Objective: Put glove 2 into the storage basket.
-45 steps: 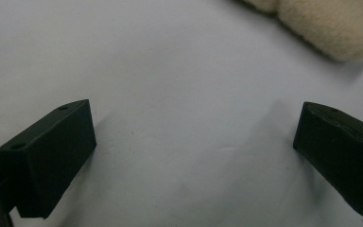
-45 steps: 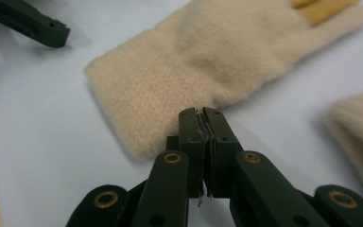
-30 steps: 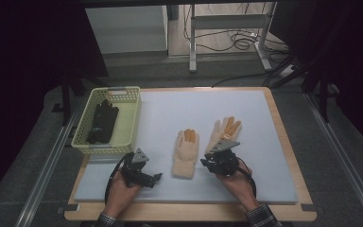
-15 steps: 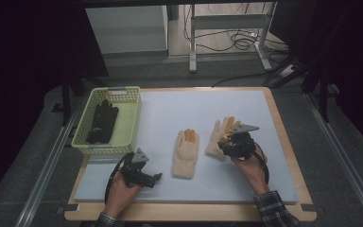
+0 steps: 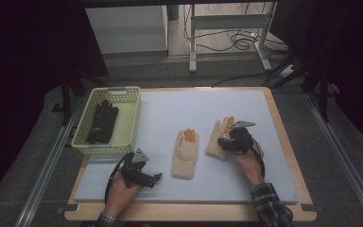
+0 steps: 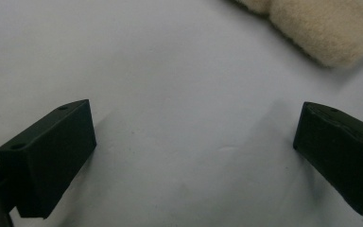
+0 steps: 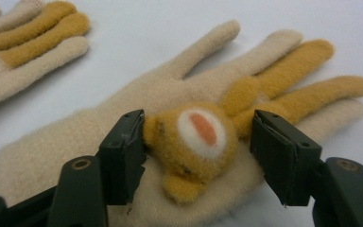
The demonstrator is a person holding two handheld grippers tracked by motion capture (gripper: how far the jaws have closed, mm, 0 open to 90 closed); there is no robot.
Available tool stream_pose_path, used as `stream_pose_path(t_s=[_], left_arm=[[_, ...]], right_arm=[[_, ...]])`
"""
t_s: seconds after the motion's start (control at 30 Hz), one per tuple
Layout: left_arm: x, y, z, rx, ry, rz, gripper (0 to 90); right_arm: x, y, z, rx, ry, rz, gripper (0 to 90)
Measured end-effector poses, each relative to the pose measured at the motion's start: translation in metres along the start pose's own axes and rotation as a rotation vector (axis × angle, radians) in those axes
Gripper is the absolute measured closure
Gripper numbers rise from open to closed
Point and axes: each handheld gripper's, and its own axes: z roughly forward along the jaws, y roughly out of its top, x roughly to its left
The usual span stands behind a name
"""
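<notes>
Two gloves (image 5: 220, 137) mid-mat (image 5: 170, 106), edges clear

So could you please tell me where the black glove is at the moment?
In the high view, the black glove lies inside the pale yellow plastic basket at the table's left edge, left of the two cream fleece gloves.

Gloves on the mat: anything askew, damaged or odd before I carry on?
Nothing looks damaged or spilled. The two cream gloves lie apart: the left glove points straight up the mat, while the right glove is angled. The right gripper straddles its bear-face patch. A black glove lies in the basket.
</notes>
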Motion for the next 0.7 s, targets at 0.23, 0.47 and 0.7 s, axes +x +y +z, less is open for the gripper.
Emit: stream_pose_path(t_s=[0.23, 0.47, 0.7], left_arm=[[0.0, 0.0, 0.0, 0.0, 0.0, 0.0, 0.0], [0.0, 0.0, 0.0, 0.0, 0.0, 0.0, 0.0], [0.0, 0.0, 0.0, 0.0, 0.0, 0.0, 0.0]], right_arm=[[0.0, -0.001, -0.002, 0.0, 0.011, -0.019, 59.3], [-0.001, 0.001, -0.009, -0.014, 0.025, -0.002, 60.7], [0.006, 0.011, -0.033, -0.048, 0.06, -0.025, 60.5]])
